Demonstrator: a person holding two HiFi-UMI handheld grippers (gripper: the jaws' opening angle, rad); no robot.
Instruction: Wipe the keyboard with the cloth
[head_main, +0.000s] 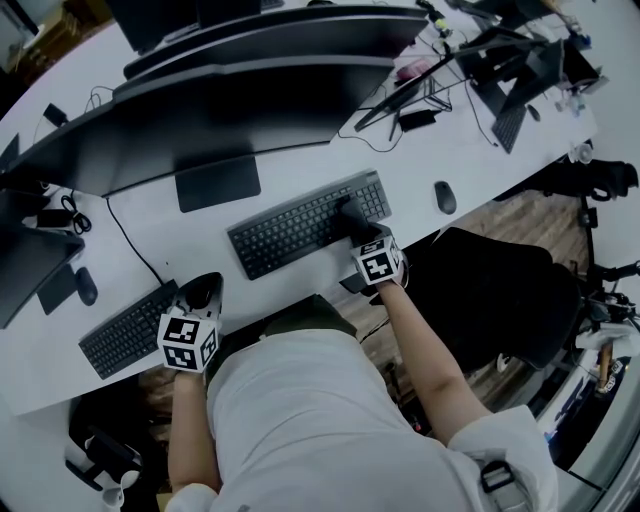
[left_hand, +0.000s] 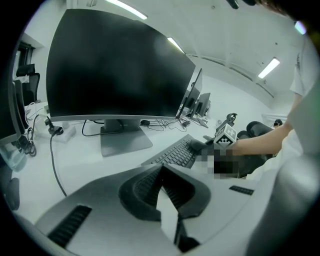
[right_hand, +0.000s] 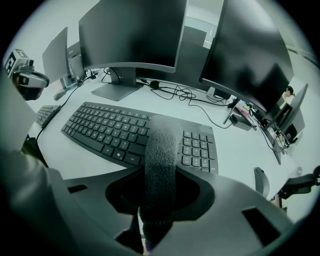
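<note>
Right claw (right_hand: 160, 172) is clenched on the cloth (right_hand: 162, 140), a dark fuzzy roll pinched lengthwise so its free end sticks out past the tips. That end lies on the keyboard (right_hand: 107, 127), over the gap between the main keys and the number pad. It looks to be touching, though contact pressure can't be judged. Holding it as a roll probably gives a narrow pad that fits along the key rows.

Left claw (left_hand: 161, 172) is closed at the tips with nothing between them (idle, no job in the wipe). It sits well off to the left of the right claw, at the near desk (head_main: 290, 285) edge, just beside a second keyboard (head_main: 130, 328) and likely parked out of the way.

Room around the right claw:
- Left: a long run of uncovered keys, free for a sweep.
- Right: the number pad, then bare desk, then a mouse (head_main: 445, 197), which is apart from the keyboard.
- Ahead: the keyboard's far edge, then a monitor stand (head_main: 218, 183) off to the left and loose cables (a snag risk if the stroke overshoots).
- Behind: a strip of desk, then the drop-off.

Wipe looks barely started.
</note>
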